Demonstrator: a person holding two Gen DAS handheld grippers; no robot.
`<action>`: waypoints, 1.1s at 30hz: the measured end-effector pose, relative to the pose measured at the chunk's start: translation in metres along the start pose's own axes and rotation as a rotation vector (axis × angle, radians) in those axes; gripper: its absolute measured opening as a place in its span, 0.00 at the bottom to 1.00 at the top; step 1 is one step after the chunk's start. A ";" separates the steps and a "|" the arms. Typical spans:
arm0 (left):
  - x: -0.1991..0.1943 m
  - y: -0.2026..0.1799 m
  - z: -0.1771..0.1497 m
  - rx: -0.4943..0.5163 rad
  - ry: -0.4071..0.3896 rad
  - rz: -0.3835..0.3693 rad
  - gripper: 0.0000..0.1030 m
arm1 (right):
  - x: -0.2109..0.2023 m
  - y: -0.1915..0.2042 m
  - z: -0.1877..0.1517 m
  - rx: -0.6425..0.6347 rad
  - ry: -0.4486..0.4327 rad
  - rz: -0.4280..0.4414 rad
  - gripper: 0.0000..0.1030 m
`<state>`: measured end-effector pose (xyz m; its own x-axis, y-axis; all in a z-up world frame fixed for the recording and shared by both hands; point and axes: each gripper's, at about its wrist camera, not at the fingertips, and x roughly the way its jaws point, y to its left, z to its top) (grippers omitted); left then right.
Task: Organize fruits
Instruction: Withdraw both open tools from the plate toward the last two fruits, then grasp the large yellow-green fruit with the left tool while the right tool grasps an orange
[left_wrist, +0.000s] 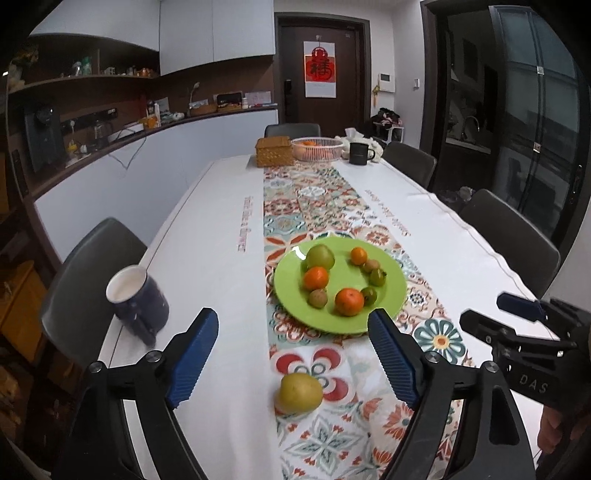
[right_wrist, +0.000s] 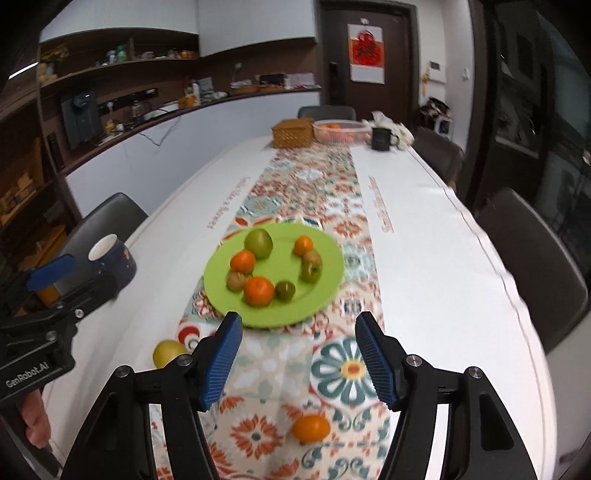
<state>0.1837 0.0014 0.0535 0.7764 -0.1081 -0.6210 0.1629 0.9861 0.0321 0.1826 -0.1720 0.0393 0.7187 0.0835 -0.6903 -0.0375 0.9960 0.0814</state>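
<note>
A green plate (left_wrist: 391, 291) (right_wrist: 328, 273) sits on the patterned table runner and carries several fruits: oranges, a green apple (left_wrist: 320, 256) (right_wrist: 259, 242) and small brown-green ones. A yellow pear (left_wrist: 299, 393) (right_wrist: 168, 352) lies on the runner nearer than the plate, between the fingers of my left gripper (left_wrist: 295, 325), which stands open above it. My right gripper (right_wrist: 297, 326) is open over the runner, with a small orange fruit (right_wrist: 310, 427) lying on the cloth below and between its fingers. Neither gripper holds anything.
A dark blue mug (left_wrist: 138, 301) (right_wrist: 110, 258) stands at the table's left edge. At the far end are a wicker box (left_wrist: 275, 151), a white basket of fruit (left_wrist: 317, 147) and a black mug (left_wrist: 360, 153). Dark chairs (left_wrist: 513, 243) line both sides.
</note>
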 end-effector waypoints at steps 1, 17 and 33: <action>0.001 0.001 -0.004 -0.003 0.008 -0.001 0.82 | 0.001 0.000 -0.006 0.014 0.016 -0.002 0.62; 0.032 0.012 -0.057 -0.004 0.146 0.001 0.84 | 0.037 -0.001 -0.065 0.069 0.216 -0.070 0.62; 0.081 0.012 -0.078 0.027 0.256 -0.020 0.84 | 0.071 -0.006 -0.085 0.074 0.312 -0.125 0.62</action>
<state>0.2009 0.0140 -0.0571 0.5938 -0.0890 -0.7997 0.1961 0.9799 0.0365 0.1748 -0.1696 -0.0718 0.4676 -0.0215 -0.8837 0.0961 0.9950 0.0267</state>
